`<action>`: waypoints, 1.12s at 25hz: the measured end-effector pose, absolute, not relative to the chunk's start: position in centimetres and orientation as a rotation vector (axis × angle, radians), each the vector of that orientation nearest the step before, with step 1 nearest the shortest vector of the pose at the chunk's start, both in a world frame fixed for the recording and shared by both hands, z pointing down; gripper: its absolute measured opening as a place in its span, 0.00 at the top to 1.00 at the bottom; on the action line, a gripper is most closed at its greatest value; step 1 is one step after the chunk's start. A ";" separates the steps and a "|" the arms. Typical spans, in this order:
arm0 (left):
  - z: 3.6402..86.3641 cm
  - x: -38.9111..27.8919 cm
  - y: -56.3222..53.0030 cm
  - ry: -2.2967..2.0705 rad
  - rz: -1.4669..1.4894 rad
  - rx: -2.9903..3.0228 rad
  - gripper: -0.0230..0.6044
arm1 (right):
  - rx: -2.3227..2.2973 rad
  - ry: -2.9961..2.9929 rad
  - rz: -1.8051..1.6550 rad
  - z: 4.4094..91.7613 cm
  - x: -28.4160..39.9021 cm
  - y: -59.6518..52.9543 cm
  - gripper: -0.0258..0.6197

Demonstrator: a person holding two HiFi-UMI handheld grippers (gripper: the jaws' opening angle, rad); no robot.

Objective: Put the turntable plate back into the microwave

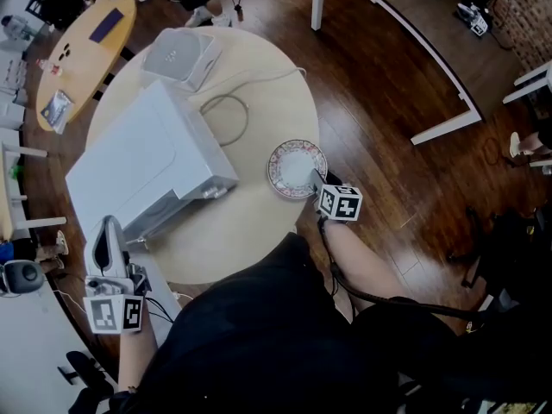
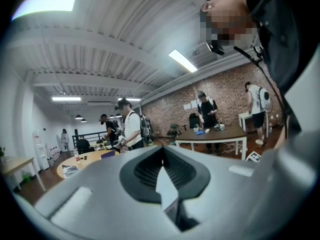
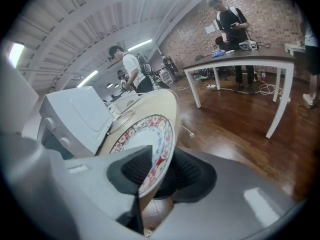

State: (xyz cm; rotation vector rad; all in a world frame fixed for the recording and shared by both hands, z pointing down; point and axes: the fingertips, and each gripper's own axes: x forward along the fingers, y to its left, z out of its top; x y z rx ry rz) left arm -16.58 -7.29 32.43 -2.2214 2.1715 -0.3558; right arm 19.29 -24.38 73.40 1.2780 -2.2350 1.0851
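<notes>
Right tongs (image 1: 319, 181) grip the turntable plate (image 1: 296, 168) by its rim
Head view: it lies flat near the bench (image 1: 259, 227) edge, beside the white microwave (image 1: 147, 166). Left gripper view: left tongs (image 2: 162, 176) pressed together, empty. Right gripper view: right tongs pinch the near rim; the plate is probably stiff, slick and breakable.

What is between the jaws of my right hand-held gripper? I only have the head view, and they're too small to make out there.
Observer: The rim of the plate, going by the right gripper view. The right hand-held gripper has a pad on each face.
Operator: And the left one?
Observer: The left hand-held gripper has its jaws together, with nothing in them.
Operator: Where does it point?
Observer: Out into the room, at a person in a white shirt before a brick wall.
</notes>
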 end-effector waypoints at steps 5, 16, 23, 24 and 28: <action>32.5 -17.3 -6.5 2.173 -0.342 -2.228 0.96 | 1.319 -2.243 1.057 72.4 19.4 -24.5 0.80; 32.4 -18.4 -4.2 2.155 -0.292 -2.248 0.96 | 1.454 -2.305 1.164 69.3 18.1 -23.9 0.89; 32.8 -18.8 -2.8 2.151 -0.256 -2.256 0.96 | 1.569 -2.257 1.354 69.2 18.4 -23.9 0.92; 33.0 -18.9 -2.7 2.148 -0.253 -2.256 0.96 | 1.581 -2.251 1.378 69.3 18.4 -24.0 0.92; 33.8 -19.0 -2.5 2.109 -0.250 -2.312 0.96 | 1.665 -2.182 1.446 69.3 20.4 -22.5 0.92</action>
